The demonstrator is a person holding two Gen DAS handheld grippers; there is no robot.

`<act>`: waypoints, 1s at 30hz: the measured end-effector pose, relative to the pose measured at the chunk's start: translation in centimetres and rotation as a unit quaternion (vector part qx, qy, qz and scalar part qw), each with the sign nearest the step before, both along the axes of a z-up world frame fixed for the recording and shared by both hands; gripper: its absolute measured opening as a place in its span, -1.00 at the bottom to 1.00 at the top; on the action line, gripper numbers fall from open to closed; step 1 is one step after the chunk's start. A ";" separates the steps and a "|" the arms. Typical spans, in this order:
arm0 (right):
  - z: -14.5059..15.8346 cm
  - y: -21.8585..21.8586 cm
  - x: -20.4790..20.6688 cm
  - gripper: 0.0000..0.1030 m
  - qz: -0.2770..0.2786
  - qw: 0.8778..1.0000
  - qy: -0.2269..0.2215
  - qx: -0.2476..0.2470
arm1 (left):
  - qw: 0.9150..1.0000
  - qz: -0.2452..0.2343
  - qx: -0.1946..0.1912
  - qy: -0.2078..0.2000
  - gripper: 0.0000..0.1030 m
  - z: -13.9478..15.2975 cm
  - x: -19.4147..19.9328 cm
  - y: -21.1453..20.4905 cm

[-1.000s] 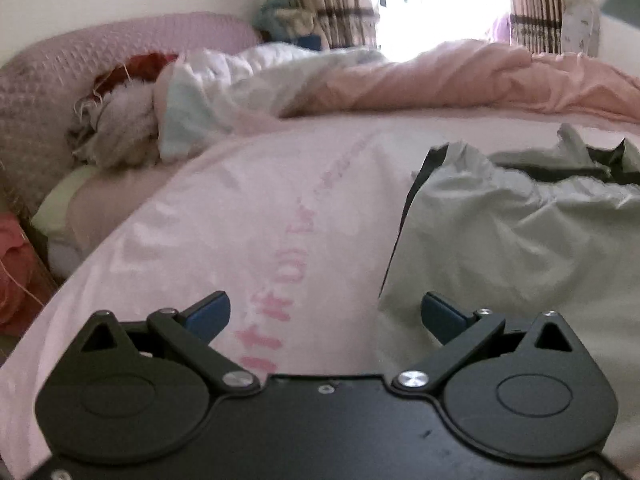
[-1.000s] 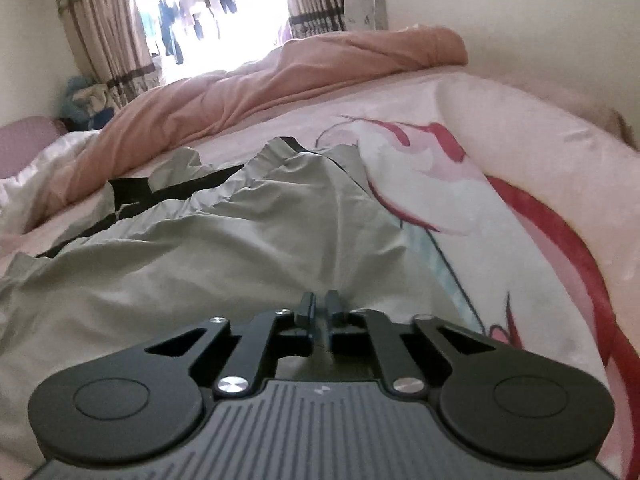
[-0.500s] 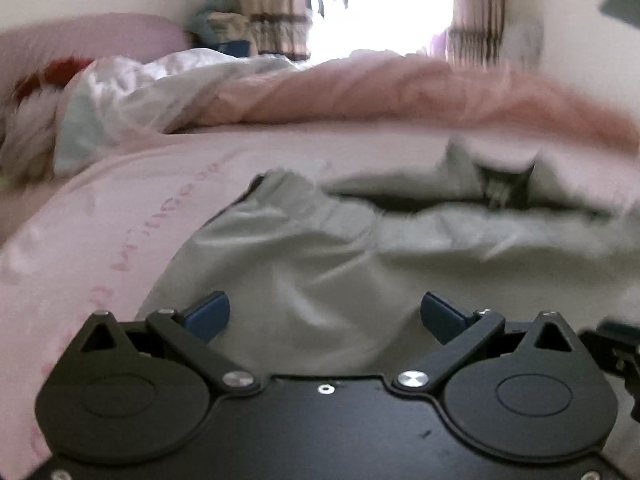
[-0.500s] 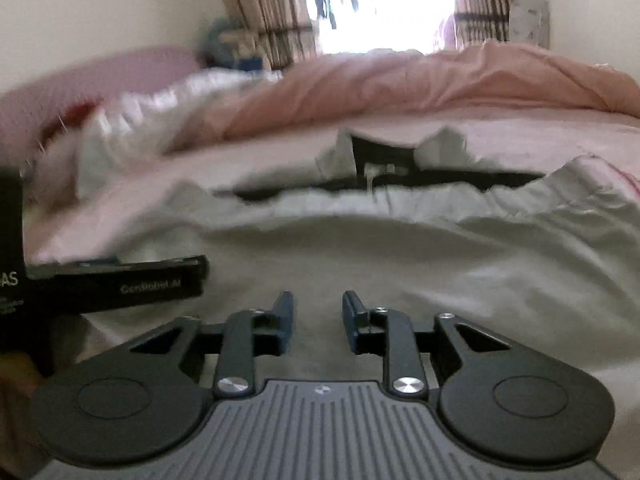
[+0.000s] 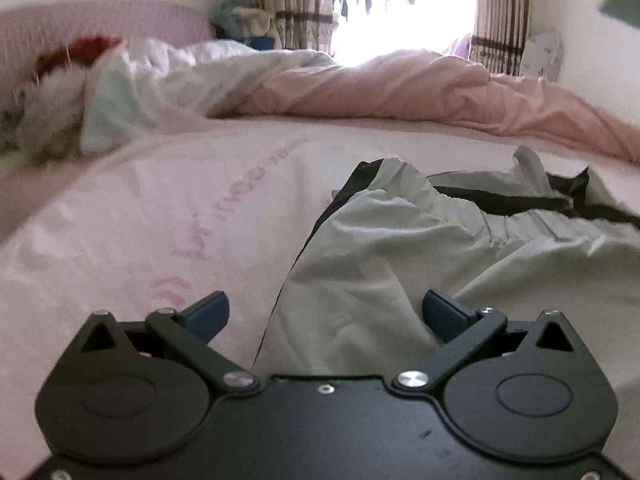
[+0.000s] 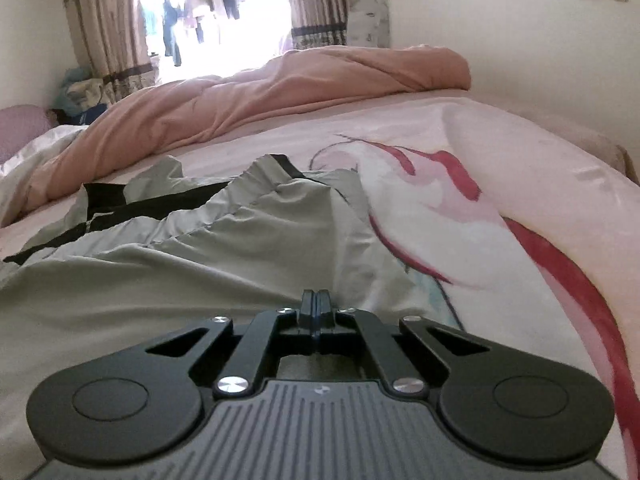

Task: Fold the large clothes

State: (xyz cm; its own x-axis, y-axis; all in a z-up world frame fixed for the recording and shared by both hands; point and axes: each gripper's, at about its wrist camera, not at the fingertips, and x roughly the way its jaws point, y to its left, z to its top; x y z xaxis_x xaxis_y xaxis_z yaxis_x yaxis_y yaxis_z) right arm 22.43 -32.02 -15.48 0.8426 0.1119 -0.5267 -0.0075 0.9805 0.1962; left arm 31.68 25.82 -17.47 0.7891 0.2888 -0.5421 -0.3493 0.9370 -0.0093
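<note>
Fingers of the right gripper (image 6: 316, 300) are pressed together, and whether grey cloth sits between them I cannot tell. The left gripper (image 5: 326, 314) is spread wide above the edge of the crumpled light grey garment with black trim (image 5: 400, 248). This garment lies ahead of both on the pink printed bed sheet (image 5: 160, 208).

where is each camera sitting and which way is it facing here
Left wrist: sits on the left claw, looks along its wide-open blue fingers across the bed sheet toward the window; the grey garment lies between and beyond them.
Right wrist: sits on the right claw, shut at the grey garment's edge, facing the same window.
Shared: garment, sheet, pink quilt, curtains.
</note>
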 end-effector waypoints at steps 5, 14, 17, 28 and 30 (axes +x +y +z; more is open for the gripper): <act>1.1 1.4 -1.9 -0.34 -0.016 1.000 -0.012 -0.013 | 0.999 0.014 0.050 0.009 1.00 1.5 -1.7 -0.9; 3.5 10.9 -6.7 0.47 0.113 0.993 -0.004 0.045 | 0.999 -0.020 -0.021 0.019 1.00 2.7 -4.9 -6.1; 2.9 15.1 -8.5 0.48 0.147 0.989 0.010 -0.008 | 0.997 -0.056 0.011 0.048 1.00 1.8 -5.5 -9.8; 1.4 14.4 -9.2 0.81 0.140 0.989 0.056 -0.013 | 0.995 -0.049 0.010 0.089 1.00 0.3 -7.3 -12.1; 1.2 14.2 -9.2 0.82 0.138 0.989 0.056 -0.013 | 0.994 -0.050 0.011 0.092 1.00 0.1 -7.3 -12.3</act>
